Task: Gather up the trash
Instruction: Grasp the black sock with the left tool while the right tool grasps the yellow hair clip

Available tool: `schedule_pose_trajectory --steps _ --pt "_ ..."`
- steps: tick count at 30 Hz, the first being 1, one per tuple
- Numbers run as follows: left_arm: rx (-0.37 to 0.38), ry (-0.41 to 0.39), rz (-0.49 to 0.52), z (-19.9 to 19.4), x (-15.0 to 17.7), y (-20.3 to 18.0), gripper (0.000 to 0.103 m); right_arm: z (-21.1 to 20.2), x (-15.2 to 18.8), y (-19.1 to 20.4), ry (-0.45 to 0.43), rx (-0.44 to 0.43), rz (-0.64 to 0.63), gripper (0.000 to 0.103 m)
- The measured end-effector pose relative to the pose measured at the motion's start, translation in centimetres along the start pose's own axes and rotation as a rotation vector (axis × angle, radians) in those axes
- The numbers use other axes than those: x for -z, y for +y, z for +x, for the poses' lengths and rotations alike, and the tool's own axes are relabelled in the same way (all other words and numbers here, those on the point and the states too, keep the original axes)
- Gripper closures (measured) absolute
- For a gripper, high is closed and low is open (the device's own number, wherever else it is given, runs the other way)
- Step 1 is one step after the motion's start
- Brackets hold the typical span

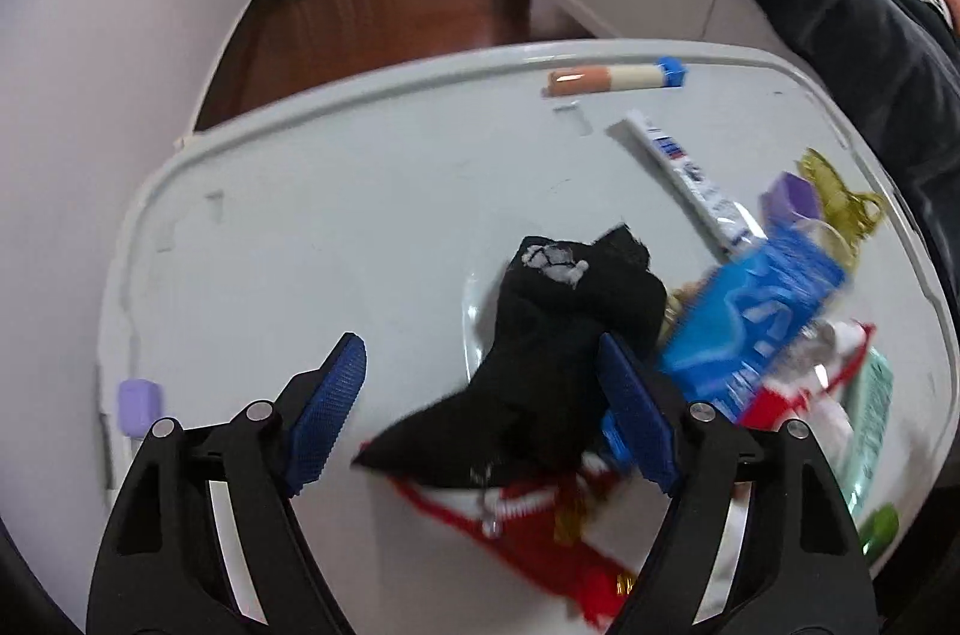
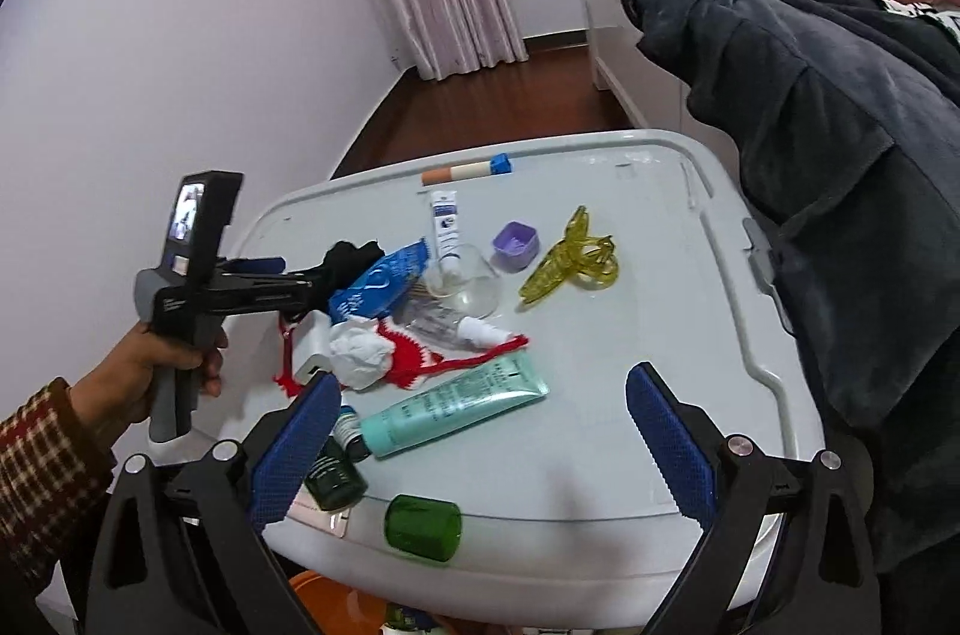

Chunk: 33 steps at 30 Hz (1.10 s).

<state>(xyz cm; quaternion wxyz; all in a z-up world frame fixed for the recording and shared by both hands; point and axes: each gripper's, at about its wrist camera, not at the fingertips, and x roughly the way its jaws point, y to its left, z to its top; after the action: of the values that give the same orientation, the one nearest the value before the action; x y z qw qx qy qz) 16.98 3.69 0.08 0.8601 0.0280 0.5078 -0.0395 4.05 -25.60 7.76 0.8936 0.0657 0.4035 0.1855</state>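
Tissue wad [image 2: 360,356]: just far-left of your right gripper [image 2: 483,446], untouched
Right jaws: spread wide, holding nothing
Left gripper [image 1: 480,410]: spread around the black cloth [image 1: 561,329], not pinching

The left gripper [image 1: 480,413] is pointing steeply downward with its jaws standing wide apart, the blue pads [image 1: 330,413] gripping nothing. In the right wrist view it is reaching in from the left, carried by the left hand [image 2: 162,371], which is wrapping around the grey handle; a checked sleeve [image 2: 42,461] is covering the forearm. The right gripper [image 2: 480,449] is angling down less steeply, its jaws spreading even wider, with nothing pressed between its pads [image 2: 672,449]. The hand carrying it is staying out of view.
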Motion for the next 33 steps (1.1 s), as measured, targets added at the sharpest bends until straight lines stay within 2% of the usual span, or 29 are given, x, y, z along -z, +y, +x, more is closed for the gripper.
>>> schedule_pose_trajectory --steps 1,2,4,5,9,13,17,19,24,25,26,28,33 --pt "-0.001 0.004 -0.028 0.4 0.1 0.3 0.030 0.1 0.0 -0.2 0.001 0.005 0.003 0.009" --pt "-0.006 0.005 -0.056 0.7 0.1 0.6 0.051 0.2 -0.1 -0.4 0.002 0.019 0.004 0.009" --pt "0.010 0.031 -0.127 1.4 0.4 1.6 0.083 0.5 -0.2 -0.8 0.002 0.051 0.005 0.009" --pt "0.013 0.025 -0.166 1.0 0.3 2.2 0.093 0.7 -0.4 -1.0 0.001 0.061 0.005 0.009" --pt "0.008 -0.064 -0.198 -2.2 0.0 2.6 0.093 1.8 -2.5 -1.7 0.021 0.103 -0.027 0.009" --pt "0.083 -0.155 -0.243 -6.8 0.6 2.9 0.093 5.5 -5.8 -1.9 0.058 0.174 -0.118 0.009" --pt "0.159 -0.216 -0.261 -10.0 2.8 2.3 0.093 10.7 -7.7 -3.3 0.118 0.201 -0.094 0.009" --pt "0.175 -0.211 -0.249 -10.1 3.6 1.6 0.093 13.2 -7.9 -3.9 0.158 0.200 -0.066 0.016" --pt "0.191 -0.188 -0.189 -9.0 3.5 -0.2 0.093 17.6 -7.5 -4.3 0.241 0.222 -0.042 0.019" --pt "0.197 -0.186 -0.187 -9.0 3.6 -0.3 0.093 18.1 -7.5 -4.1 0.243 0.241 -0.052 0.027" --pt "0.209 -0.180 -0.188 -9.0 3.6 -0.3 0.093 18.5 -7.5 -4.1 0.250 0.255 -0.059 0.028" --pt "0.216 -0.179 -0.188 -9.1 3.9 -0.2 0.093 18.7 -7.4 -3.4 0.248 0.296 -0.113 0.047" --pt "0.227 -0.185 -0.184 -9.5 4.1 -0.1 0.093 17.3 -7.4 -3.0 0.220 0.303 -0.136 0.050"
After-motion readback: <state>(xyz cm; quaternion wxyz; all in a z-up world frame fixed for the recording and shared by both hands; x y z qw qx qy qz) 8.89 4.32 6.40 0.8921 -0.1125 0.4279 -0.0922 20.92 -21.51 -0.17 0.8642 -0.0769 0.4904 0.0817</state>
